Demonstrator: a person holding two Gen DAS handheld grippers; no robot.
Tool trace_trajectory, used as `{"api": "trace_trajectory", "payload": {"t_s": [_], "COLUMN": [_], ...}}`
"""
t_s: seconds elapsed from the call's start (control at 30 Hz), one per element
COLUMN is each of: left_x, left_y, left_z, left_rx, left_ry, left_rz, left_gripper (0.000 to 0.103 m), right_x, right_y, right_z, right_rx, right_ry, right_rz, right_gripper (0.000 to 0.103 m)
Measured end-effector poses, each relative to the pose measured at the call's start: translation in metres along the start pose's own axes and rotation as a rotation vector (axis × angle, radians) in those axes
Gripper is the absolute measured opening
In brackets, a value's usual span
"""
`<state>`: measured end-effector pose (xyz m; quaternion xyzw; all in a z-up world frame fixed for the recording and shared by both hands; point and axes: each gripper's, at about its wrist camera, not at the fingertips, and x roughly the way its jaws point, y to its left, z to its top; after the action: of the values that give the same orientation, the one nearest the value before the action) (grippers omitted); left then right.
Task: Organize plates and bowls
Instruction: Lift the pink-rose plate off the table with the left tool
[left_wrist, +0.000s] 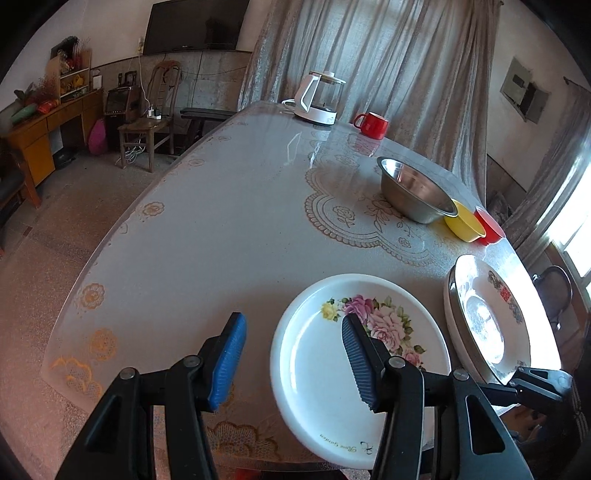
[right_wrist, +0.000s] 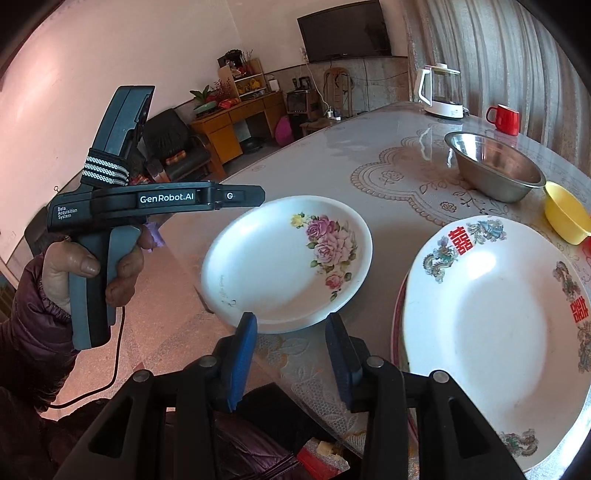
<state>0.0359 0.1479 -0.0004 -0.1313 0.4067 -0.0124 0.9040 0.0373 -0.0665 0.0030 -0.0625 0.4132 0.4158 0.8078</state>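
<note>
Right wrist view shows our right gripper (right_wrist: 291, 354), fingers apart and empty, just below the white rose-painted plate (right_wrist: 286, 264).

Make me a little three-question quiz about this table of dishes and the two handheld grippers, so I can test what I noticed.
1. True or false: the rose plate is stacked on the plate with red characters.
2. Which dish sits right beside the steel bowl? A) yellow bowl B) red mug C) kettle
3. Fill in: neither the left gripper nor the right gripper holds a ____.

Key:
1. False; they lie side by side on the table.
2. A, the yellow bowl; the red mug and kettle stand further off.
3. Dish; both stand open and empty.
</note>
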Motion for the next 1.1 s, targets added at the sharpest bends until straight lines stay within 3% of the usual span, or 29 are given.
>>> {"api": "trace_trajectory", "payload": {"t_s": [0.23,0.3,0.37,0.47,0.63,0.73,0.8,1.1], "left_x": [0.011,0.016,0.019,0.024,0.023,0.022,0.022,0.023], "left_y": [0.002,-0.001,-0.006,-0.010,0.003,0.002,-0.001,0.003], "left_z": [-0.019,-0.023,-0.024,-0.025,-0.021,-0.019,-0.019,-0.018], "left_rx": [0.024,0.032,0.045,0.069,0.019,0.024,0.047,0.024], "left_ry": [0.068,0.078,0.076,0.063,0.041,0.028,0.020,0.023], "left_rz": [-0.009,-0.018,-0.027,0.009,0.013,0.030,0.044,0.015], "left_gripper": [0.048,0.042,0.034,0.030,0.017,0.012,0.013,0.012], "right_x": [0.014,0.018,0.018,0.020,0.021,0.026,0.030,0.032], "right_y": [0.005,0.006,0.006,0.005,0.007,0.016,0.024,0.028], "right_z": [0.004,0.006,0.009,0.011,0.017,0.021,0.022,0.011], "right_rx": [-0.027,-0.034,-0.038,-0.044,-0.049,-0.087,-0.134,-0.193], "right_ry": [0.054,0.061,0.062,0.064,0.059,0.077,0.111,0.232], "right_rz": [0.013,-0.002,-0.012,-0.024,-0.040,-0.106,-0.165,-0.179], "right_gripper": [0.039,0.046,0.046,0.046,0.051,0.051,0.051,0.053]}}
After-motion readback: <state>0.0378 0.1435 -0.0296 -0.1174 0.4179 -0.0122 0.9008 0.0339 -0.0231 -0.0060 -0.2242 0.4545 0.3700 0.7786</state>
